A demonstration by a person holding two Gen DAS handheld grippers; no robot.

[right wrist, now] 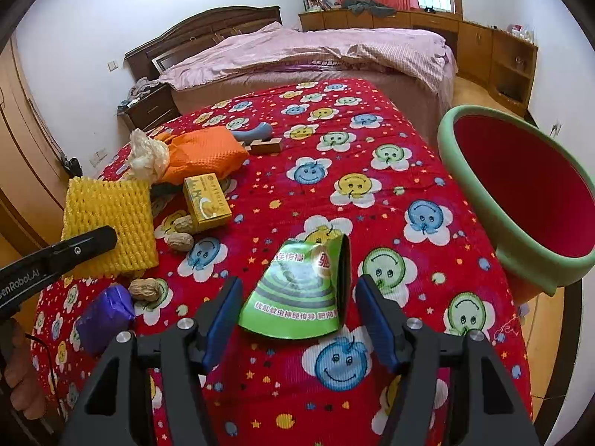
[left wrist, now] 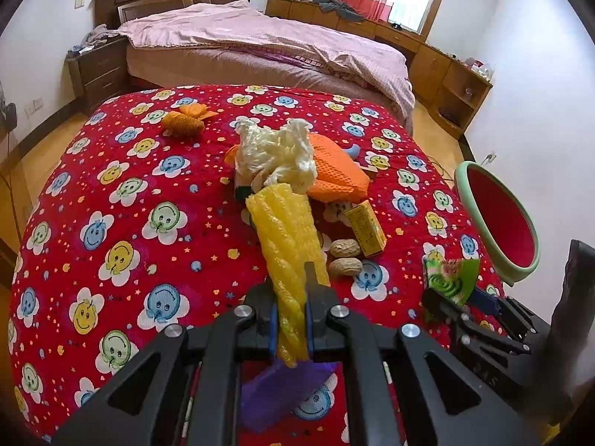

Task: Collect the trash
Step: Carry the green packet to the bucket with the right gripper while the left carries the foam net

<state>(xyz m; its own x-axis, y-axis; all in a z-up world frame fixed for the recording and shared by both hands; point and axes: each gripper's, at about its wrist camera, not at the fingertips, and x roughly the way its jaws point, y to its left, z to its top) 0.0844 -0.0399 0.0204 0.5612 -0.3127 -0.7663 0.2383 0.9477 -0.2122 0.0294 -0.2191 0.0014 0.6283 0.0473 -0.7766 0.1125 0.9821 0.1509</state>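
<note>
My left gripper (left wrist: 292,297) is shut on a yellow foam net sleeve (left wrist: 288,234), holding it above the red quilt; the sleeve also shows in the right wrist view (right wrist: 111,219). My right gripper (right wrist: 295,316) is open, its blue pads on either side of a green wrapper (right wrist: 301,290) lying on the quilt, also seen in the left wrist view (left wrist: 452,275). A green bin with red inside (right wrist: 520,186) stands at the right edge, also in the left wrist view (left wrist: 498,219). Peanuts (left wrist: 346,256), a yellow box (right wrist: 206,200) and a purple wrapper (right wrist: 106,312) lie nearby.
An orange net bag (left wrist: 338,174) and crumpled white paper (left wrist: 275,152) lie mid-quilt, with an orange knitted item (left wrist: 186,120) farther back. Wooden blocks (right wrist: 266,145) sit behind. A pink-covered bed (left wrist: 260,44) and wooden cabinets (left wrist: 438,63) lie beyond.
</note>
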